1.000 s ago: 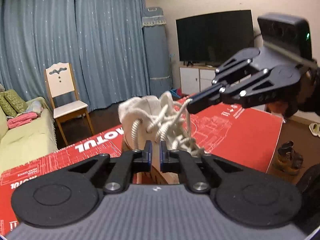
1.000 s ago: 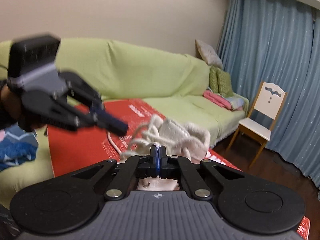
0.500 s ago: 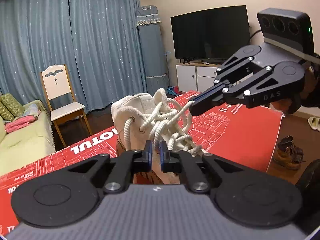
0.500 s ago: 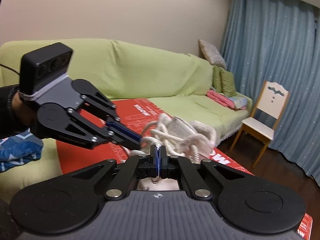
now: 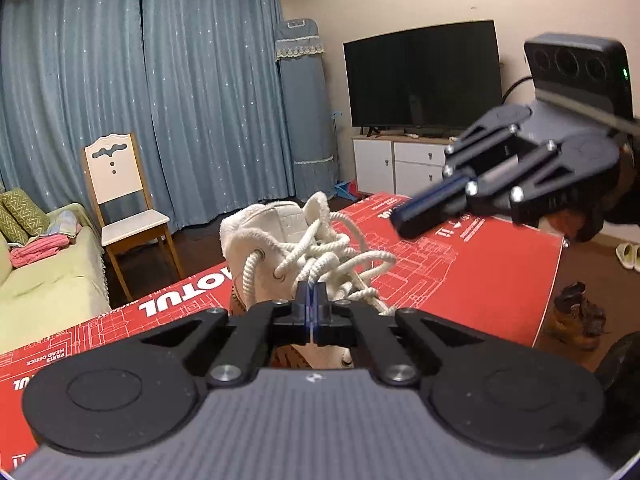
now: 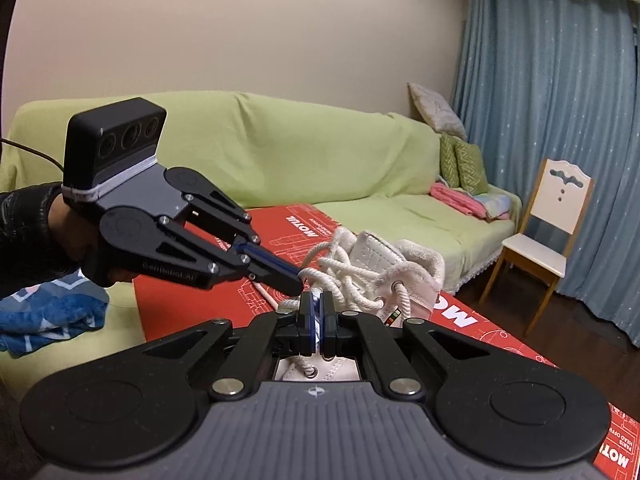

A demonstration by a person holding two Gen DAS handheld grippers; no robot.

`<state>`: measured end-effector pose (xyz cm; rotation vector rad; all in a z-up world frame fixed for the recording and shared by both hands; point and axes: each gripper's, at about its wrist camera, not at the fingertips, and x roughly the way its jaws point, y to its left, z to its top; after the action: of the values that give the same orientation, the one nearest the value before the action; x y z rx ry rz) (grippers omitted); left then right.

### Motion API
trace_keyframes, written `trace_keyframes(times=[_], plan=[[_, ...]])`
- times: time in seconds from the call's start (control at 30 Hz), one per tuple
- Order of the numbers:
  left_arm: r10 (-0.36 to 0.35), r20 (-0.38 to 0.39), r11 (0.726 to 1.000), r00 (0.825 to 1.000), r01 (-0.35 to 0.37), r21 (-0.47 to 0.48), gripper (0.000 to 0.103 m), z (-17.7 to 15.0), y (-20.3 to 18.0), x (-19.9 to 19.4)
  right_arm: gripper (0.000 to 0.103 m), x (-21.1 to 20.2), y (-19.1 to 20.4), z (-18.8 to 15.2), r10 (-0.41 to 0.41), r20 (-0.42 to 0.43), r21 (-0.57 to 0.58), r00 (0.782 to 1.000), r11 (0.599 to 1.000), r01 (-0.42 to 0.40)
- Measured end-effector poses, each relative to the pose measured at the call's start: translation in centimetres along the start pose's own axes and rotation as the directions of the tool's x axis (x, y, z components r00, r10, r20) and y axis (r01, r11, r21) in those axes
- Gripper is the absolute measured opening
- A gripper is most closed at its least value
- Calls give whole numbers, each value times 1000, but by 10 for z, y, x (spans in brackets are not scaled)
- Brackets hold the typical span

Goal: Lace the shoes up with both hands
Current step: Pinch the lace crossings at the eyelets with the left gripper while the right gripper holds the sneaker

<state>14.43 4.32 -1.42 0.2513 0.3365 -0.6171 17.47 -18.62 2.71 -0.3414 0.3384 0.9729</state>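
The white shoe (image 5: pixel 276 256) had rope lace (image 6: pixel 352 280) through its holes, still loose. Both grippers, left (image 5: pixel 311 300) and right (image 6: pixel 316 312), pinched lace. Tying was left.

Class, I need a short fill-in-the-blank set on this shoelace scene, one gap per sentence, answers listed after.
1. The white shoe stands on a sheet coloured ____.
2. The right gripper pinches a white ____ between its fingers.
3. The sofa has a cover coloured ____.
4. Beside the curtain stands a wooden ____.

Answers: red; lace; green; chair
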Motion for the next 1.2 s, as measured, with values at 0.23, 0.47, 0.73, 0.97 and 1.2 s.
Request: trace_keyframes(times=[0.23, 0.47, 0.73, 0.97, 1.2], plan=[[27, 4, 999, 1000, -27, 46, 3, 5, 6, -12, 3, 0, -10, -3, -94, -42, -25, 995, 995, 93], [28, -43, 985, 999, -20, 171, 6, 5, -3, 5, 5, 25, -1, -10, -93, -96, -95, 991, 992, 84], [-13, -43, 972, 999, 23, 232, 9, 8, -12, 13, 6, 36, 1, -12, -105, -105, -111, 989, 989, 94], [3, 21, 986, 1000, -6, 168, 0, 19, -8, 6, 7, 43, 3, -9, -115, -92, -134, 989, 986, 102], [11, 11, 982, 1000, -12, 190, 4, 16, -10, 0, 8, 60, 15, -7, -146, -100, -228, 984, 966, 120]])
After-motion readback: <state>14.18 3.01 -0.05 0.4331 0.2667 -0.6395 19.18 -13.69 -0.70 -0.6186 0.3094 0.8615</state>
